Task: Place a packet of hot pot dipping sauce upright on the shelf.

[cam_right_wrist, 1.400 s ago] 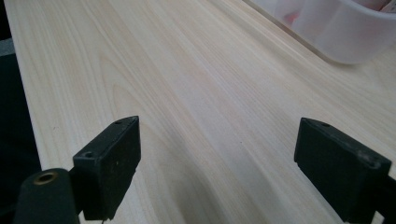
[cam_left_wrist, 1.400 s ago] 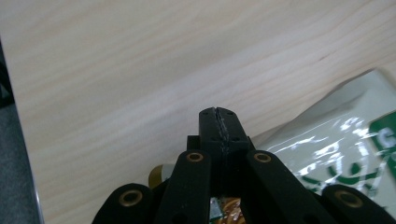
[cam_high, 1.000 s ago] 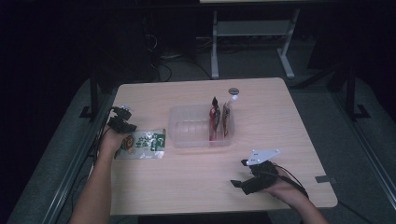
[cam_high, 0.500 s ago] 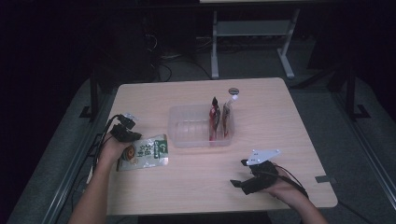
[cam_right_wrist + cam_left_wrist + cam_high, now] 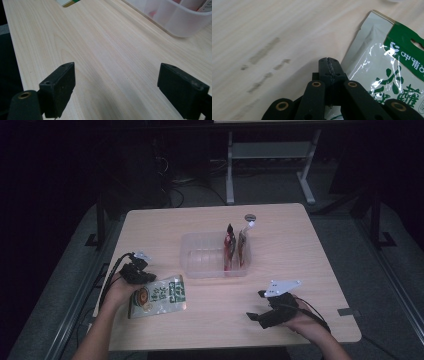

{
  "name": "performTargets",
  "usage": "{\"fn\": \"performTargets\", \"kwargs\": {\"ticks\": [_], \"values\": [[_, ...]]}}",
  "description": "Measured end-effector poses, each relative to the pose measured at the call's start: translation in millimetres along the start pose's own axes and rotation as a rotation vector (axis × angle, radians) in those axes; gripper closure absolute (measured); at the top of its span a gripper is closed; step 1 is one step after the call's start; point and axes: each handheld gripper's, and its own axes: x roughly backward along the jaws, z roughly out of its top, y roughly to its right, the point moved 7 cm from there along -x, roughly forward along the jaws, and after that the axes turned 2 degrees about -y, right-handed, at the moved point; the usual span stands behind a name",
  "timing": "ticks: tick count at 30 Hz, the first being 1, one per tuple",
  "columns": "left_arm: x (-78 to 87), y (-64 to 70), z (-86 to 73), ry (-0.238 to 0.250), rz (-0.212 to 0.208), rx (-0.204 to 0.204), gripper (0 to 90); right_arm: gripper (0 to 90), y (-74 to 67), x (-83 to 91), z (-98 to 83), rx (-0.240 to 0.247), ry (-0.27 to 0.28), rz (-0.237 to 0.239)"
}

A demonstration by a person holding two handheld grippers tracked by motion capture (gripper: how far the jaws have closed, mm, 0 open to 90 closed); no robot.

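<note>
A green and white snack pouch [image 5: 159,296] lies flat on the wooden table [image 5: 280,270] at the near left. My left gripper [image 5: 142,277] is at its left edge and shut on that edge. In the left gripper view the jaws [image 5: 329,61] meet with the pouch [image 5: 392,75] spreading out to their right. My right gripper [image 5: 256,305] rests open near the front right of the table. In the right gripper view its jaws [image 5: 116,82] stand wide apart over bare wood.
A clear plastic bin [image 5: 200,255] sits mid-table with two red pouches [image 5: 229,247] standing at its right end; its wall [image 5: 175,22] also appears in the right gripper view. A small round object [image 5: 249,217] lies behind the bin. Dark floor and a metal stand lie beyond the table.
My left hand has pulled the pouch toward the near edge and slightly right. The right gripper has stayed where it was.
</note>
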Motion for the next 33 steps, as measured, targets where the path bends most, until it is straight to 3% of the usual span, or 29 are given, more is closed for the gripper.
{"fn": "performTargets", "kwargs": {"ticks": [1, 6, 8, 12, 13, 15, 17, 19, 20, 21, 24, 30, 33], "values": [[0.3, 8.0, -1.3, 0.001, -0.017, -0.007, 89.7, 14.3, -0.1, 0.1, 0.1, 0.000, 0.000, 0.000], [1.5, 23.7, -5.9, -0.008, -0.050, -0.034, 89.6, 14.3, -1.1, 1.1, 0.7, -0.005, 0.003, -0.001], [3.9, 33.4, -7.0, 0.014, -0.070, -0.041, 89.6, 14.3, -0.5, 1.0, 0.9, -0.001, 0.006, -0.002], [18.8, 36.0, -8.9, 0.051, -0.054, -0.040, 89.6, 14.3, -1.0, 1.2, 1.0, -0.006, 0.003, -0.003], [31.3, 35.3, -14.1, 0.088, -0.033, -0.013, 89.6, 14.3, -1.0, 1.8, 1.0, -0.003, 0.006, -0.004], [36.5, 34.2, -19.2, 0.093, -0.014, -0.007, 89.7, 14.3, -0.9, 1.7, 0.8, -0.004, 0.006, -0.003], [50.0, 31.8, -36.6, 0.110, 0.032, 0.038, 89.7, 14.3, -0.6, 0.6, 0.2, -0.007, 0.001, -0.002], [54.3, 31.2, -42.5, 0.116, 0.040, 0.048, 89.6, 14.3, -0.1, 0.2, 0.2, 0.001, 0.002, -0.004], [61.1, 29.8, -55.1, 0.115, 0.059, 0.071, 89.6, 14.3, -1.2, 0.3, 0.8, 0.002, 0.001, -0.002], [61.1, 29.8, -55.1, 0.115, 0.059, 0.071, 89.6, 14.3, -1.2, 0.3, 0.8, 0.002, 0.001, -0.002], [63.8, 25.8, -78.8, 0.082, 0.078, 0.115, 89.6, 14.3, -2.9, -0.2, 1.2, 0.001, -0.001, 0.000], [58.5, 18.9, -86.2, 0.067, 0.088, 0.138, 89.6, 14.3, -3.5, -1.3, 1.3, 0.002, -0.007, 0.001], [53.1, 20.9, -86.4, 0.057, 0.067, 0.139, 89.6, 14.3, -3.1, -0.7, 0.8, 0.004, -0.006, 0.000]]}}
